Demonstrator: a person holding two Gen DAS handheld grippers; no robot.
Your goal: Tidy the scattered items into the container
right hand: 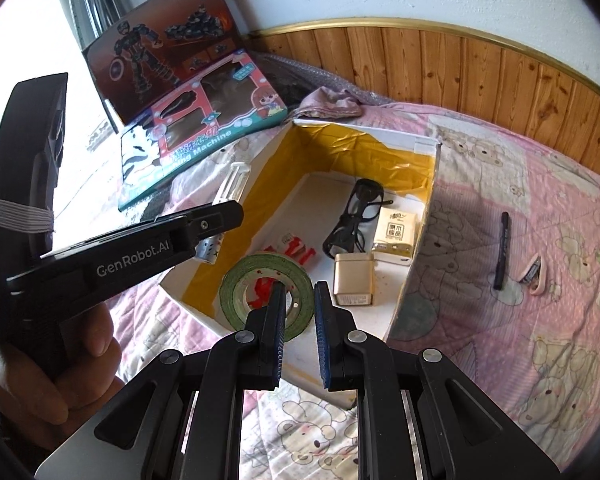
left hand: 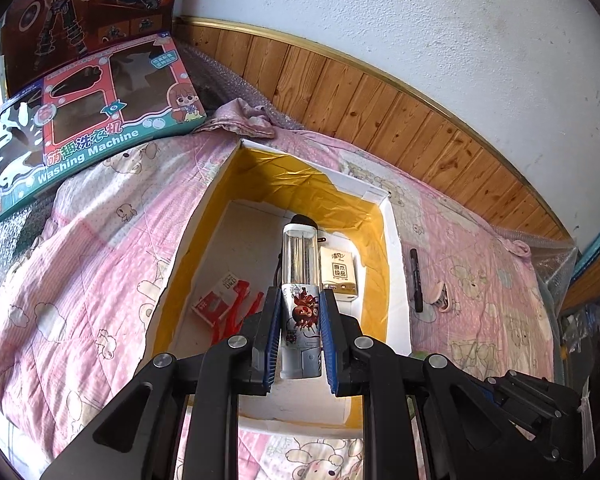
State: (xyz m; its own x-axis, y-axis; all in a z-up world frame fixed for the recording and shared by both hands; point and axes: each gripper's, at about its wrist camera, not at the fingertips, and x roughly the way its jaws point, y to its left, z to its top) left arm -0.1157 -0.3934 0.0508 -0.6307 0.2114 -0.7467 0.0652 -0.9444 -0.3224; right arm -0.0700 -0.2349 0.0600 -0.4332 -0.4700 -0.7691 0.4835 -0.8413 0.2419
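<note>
**Bottle and tape over the box, two items left out**

Pink quilted bed (left hand: 100,264), wood-panelled wall behind, toy boxes propped at the far corner. Working outward from my grippers.

My left gripper (left hand: 300,312) is clamped on a clear bottle (left hand: 299,264), pads on its printed lower half, cap end pointing away, held above the open box (left hand: 398,280) with the yellow lining. My right gripper (right hand: 300,304) has one finger through the hole of a green tape roll (right hand: 240,284); the other finger stands outside the ring with a gap, so I judge the roll hooked or lightly pinched, not firmly clenched. It hangs over the box's near edge.

Already inside: glasses (right hand: 350,220), tissue pack (right hand: 394,234), a gold tin (right hand: 354,278), red bits (right hand: 296,250). Outside on the quilt, right of the box: a marker (right hand: 501,250) and, just beside it, a small clip (right hand: 534,274).

Risks:
- bottle dropped from here could land on the glasses or tissue pack below it
- tape may slip off one finger early and roll onto the quilt, since it sits at the box's rim
- both grippers close together over one box, could knock each other
</note>
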